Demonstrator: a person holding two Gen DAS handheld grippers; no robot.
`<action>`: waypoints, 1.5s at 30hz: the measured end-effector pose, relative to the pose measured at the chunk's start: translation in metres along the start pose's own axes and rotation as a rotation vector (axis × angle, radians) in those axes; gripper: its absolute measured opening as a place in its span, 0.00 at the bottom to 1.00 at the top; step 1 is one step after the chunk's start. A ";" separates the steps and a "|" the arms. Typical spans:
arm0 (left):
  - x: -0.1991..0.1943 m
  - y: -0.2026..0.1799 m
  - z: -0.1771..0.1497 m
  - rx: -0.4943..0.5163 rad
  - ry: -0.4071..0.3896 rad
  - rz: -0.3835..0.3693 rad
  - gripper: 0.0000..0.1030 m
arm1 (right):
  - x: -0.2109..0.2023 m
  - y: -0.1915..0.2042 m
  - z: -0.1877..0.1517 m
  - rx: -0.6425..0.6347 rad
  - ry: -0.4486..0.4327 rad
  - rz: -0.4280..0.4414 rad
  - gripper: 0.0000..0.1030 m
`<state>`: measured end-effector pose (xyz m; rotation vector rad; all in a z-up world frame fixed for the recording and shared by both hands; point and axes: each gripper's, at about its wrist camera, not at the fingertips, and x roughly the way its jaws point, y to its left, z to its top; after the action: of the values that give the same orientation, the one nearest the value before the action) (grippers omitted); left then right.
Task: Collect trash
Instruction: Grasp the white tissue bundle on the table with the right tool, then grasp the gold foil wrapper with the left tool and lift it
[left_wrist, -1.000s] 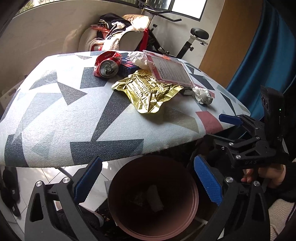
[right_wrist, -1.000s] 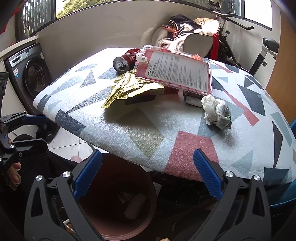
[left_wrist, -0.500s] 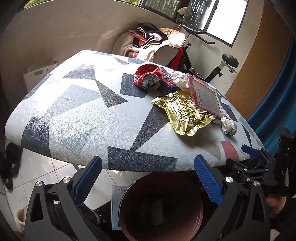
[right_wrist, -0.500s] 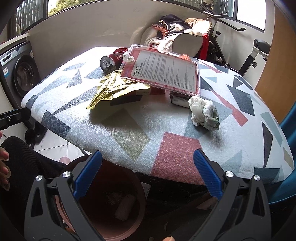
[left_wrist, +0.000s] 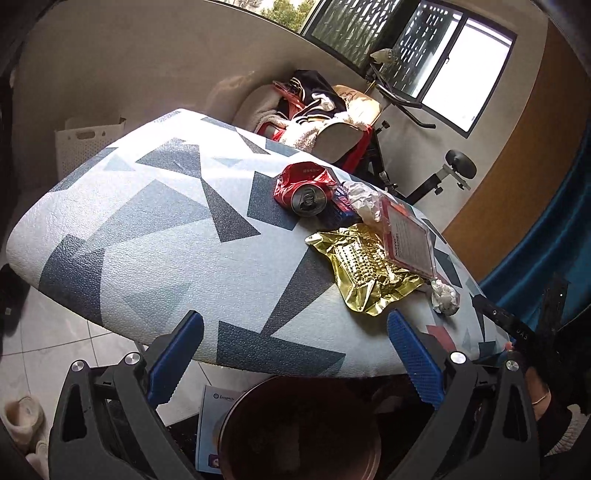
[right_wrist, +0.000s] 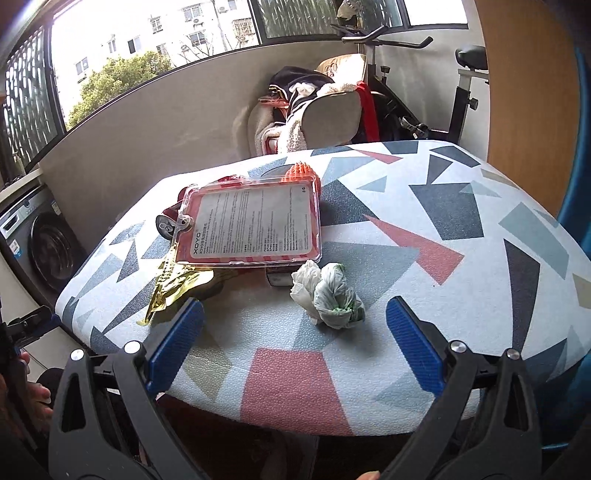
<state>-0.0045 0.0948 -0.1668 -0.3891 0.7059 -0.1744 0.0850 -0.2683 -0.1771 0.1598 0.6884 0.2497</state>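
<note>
Trash lies on a table (left_wrist: 147, 229) with a geometric-patterned cover: a crushed red can (left_wrist: 304, 188), a gold foil wrapper (left_wrist: 369, 269), a clear plastic package with a red card (right_wrist: 251, 225) and a crumpled white tissue (right_wrist: 328, 295). My left gripper (left_wrist: 295, 354) is open at the table's near edge, above a brown bin (left_wrist: 295, 428). My right gripper (right_wrist: 293, 343) is open over the table (right_wrist: 461, 229), the tissue lying just beyond its fingertips. In the left wrist view the tissue (left_wrist: 445, 297) sits at the right, near the right gripper's black body (left_wrist: 517, 328).
A chair piled with clothes (right_wrist: 310, 107) and an exercise bike (right_wrist: 458, 74) stand behind the table. A washing machine (right_wrist: 40, 243) is at the left. A white basket (left_wrist: 85, 144) stands against the wall. A blue curtain (left_wrist: 546, 221) hangs at the right.
Both grippers have risen and tilted up from the bin toward the table top. The right gripper moved forward over the table edge, closer to the tissue. Both stayed open.
</note>
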 end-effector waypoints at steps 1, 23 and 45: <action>0.003 -0.001 0.002 0.000 0.008 -0.023 0.94 | 0.004 -0.003 0.003 -0.008 0.008 -0.026 0.95; 0.076 -0.052 0.043 0.045 0.173 -0.058 0.94 | 0.056 -0.011 0.013 -0.089 0.125 -0.019 0.43; 0.164 -0.040 0.058 -0.254 0.350 -0.026 0.53 | 0.050 -0.010 0.004 -0.071 0.106 0.001 0.43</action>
<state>0.1562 0.0279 -0.2080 -0.6189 1.0732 -0.1799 0.1265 -0.2637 -0.2072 0.0796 0.7836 0.2848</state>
